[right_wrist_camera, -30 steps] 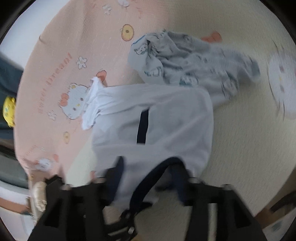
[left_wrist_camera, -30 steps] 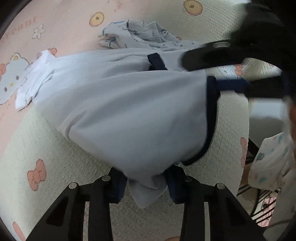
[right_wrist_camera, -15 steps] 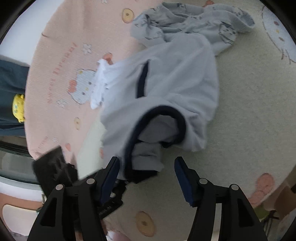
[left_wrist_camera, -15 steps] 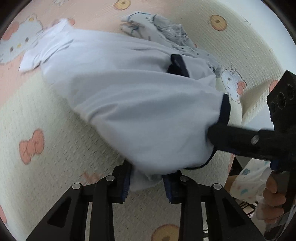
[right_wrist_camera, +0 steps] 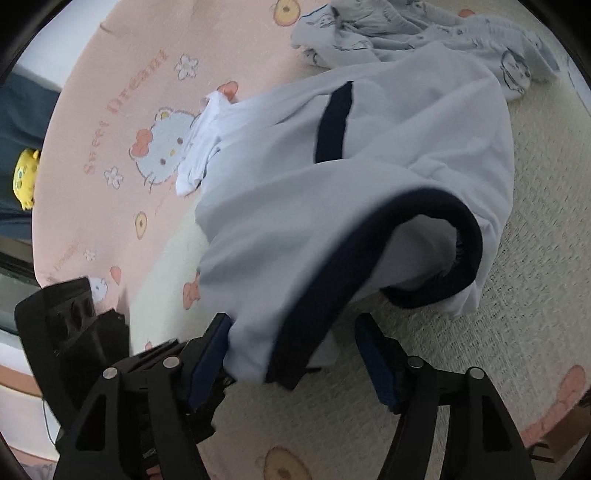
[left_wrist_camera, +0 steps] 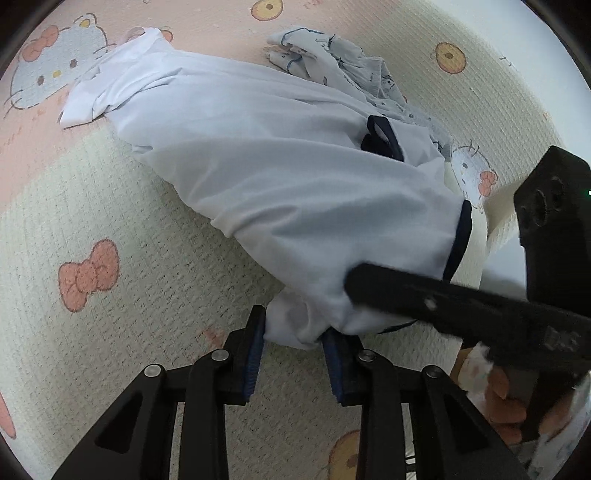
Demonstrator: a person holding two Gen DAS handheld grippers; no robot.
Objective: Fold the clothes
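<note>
A white garment (left_wrist_camera: 288,177) with navy trim (right_wrist_camera: 332,122) lies stretched across the printed mat. My left gripper (left_wrist_camera: 293,343) is shut on a bunched corner of it at the near end. In the right wrist view my right gripper (right_wrist_camera: 295,354) straddles the navy-edged opening (right_wrist_camera: 369,258). Its jaws are closing: the left pad touches the cloth and the right pad (right_wrist_camera: 376,365) stands clear of it. In the left wrist view one finger (left_wrist_camera: 424,299) of the right gripper lies across the cloth, just beside my left gripper.
A crumpled grey printed garment (left_wrist_camera: 332,55) lies past the white one, partly under it (right_wrist_camera: 424,33). The mat (left_wrist_camera: 110,221) is cream and pink with cartoon cats and bows. A yellow toy (right_wrist_camera: 26,177) sits at the far left. A hand (left_wrist_camera: 506,406) holds the right gripper.
My right gripper sank and closed in on the navy-trimmed opening, ending right beside my left gripper. The left gripper rolled and shifted, still holding the cloth.
</note>
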